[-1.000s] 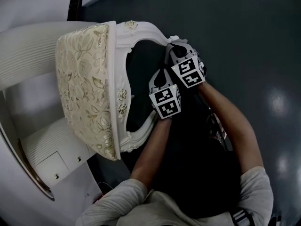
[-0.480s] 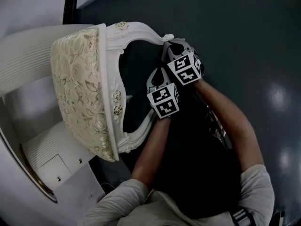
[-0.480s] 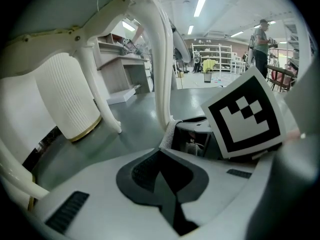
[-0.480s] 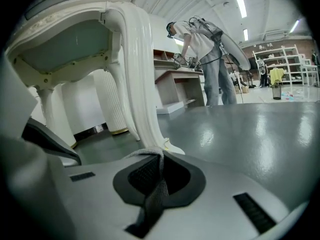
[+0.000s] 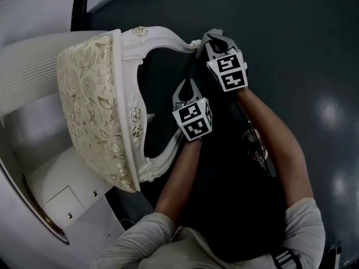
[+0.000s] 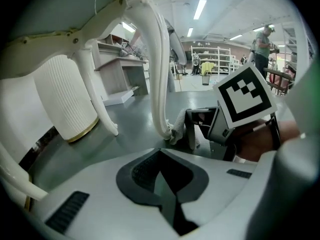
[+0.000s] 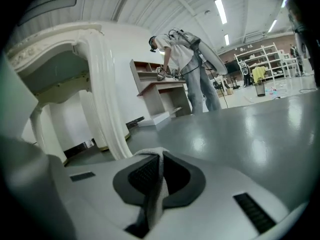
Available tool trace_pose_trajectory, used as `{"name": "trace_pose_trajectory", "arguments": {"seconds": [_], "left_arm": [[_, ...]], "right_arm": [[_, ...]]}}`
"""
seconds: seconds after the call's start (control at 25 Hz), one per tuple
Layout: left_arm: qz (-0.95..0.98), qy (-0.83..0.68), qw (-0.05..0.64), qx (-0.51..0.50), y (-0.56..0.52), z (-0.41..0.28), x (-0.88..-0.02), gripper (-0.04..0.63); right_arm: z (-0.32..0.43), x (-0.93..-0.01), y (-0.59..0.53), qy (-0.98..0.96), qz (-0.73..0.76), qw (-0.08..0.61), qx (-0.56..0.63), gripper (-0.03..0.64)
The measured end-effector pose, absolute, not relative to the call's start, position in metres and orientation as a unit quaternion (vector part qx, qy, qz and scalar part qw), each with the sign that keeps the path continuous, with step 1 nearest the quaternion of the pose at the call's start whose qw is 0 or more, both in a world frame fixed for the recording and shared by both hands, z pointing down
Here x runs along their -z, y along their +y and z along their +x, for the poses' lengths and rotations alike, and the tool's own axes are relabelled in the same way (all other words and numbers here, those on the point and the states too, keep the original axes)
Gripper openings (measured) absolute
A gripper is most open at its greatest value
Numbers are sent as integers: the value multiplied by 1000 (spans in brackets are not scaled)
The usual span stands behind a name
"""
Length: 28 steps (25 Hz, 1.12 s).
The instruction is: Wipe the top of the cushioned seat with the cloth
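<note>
The seat's floral cream cushion (image 5: pixel 92 105) fills the left of the head view, its white carved frame (image 5: pixel 134 55) and curved legs reaching right. My right gripper (image 5: pixel 208 38) is by the end of the upper leg, shut on a grey cloth (image 7: pixel 155 184) that runs between its jaws. In the left gripper view that cloth (image 6: pixel 179 129) touches the foot of a white leg (image 6: pixel 159 84), beside the right gripper (image 6: pixel 200 129). My left gripper (image 5: pixel 185 87) sits between the two legs, under the frame, shut with nothing in it (image 6: pixel 161 156).
White ribbed furniture (image 5: pixel 33 66) with a gold-trimmed base (image 5: pixel 50 206) stands behind the seat at the left. Dark grey floor (image 5: pixel 291 49) spreads to the right. In the right gripper view a person (image 7: pixel 185 64) bends over a desk far off.
My right gripper has moved away from the left one, up to the end of the leg. The seat has slid slightly left in the head view. The left gripper has barely moved.
</note>
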<state>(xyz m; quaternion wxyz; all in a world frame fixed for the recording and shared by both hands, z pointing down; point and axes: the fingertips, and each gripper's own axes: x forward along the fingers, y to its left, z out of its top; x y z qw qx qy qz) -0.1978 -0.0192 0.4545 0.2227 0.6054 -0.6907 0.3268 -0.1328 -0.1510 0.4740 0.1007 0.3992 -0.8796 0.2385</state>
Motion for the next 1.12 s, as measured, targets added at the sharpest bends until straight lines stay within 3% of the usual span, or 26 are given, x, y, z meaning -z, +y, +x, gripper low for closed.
{"name": "trace_pose_trajectory", "arguments": {"seconds": [0.24, 0.52, 0.72, 1.12], "left_arm": [[647, -667, 211, -303, -16, -167, -420, 12], [692, -628, 238, -265, -2, -133, -366, 14], [723, -582, 236, -288, 11, -98, -299, 14], [751, -544, 239, -288, 0, -86, -104, 12]], "right_arm": [[-109, -413, -123, -894, 394, 62, -204, 14], [-78, -324, -68, -909, 371, 147, -122, 14], [-45, -267, -49, -896, 378, 193, -128, 14], [-12, -90, -40, -864, 421, 214, -172, 14]]}}
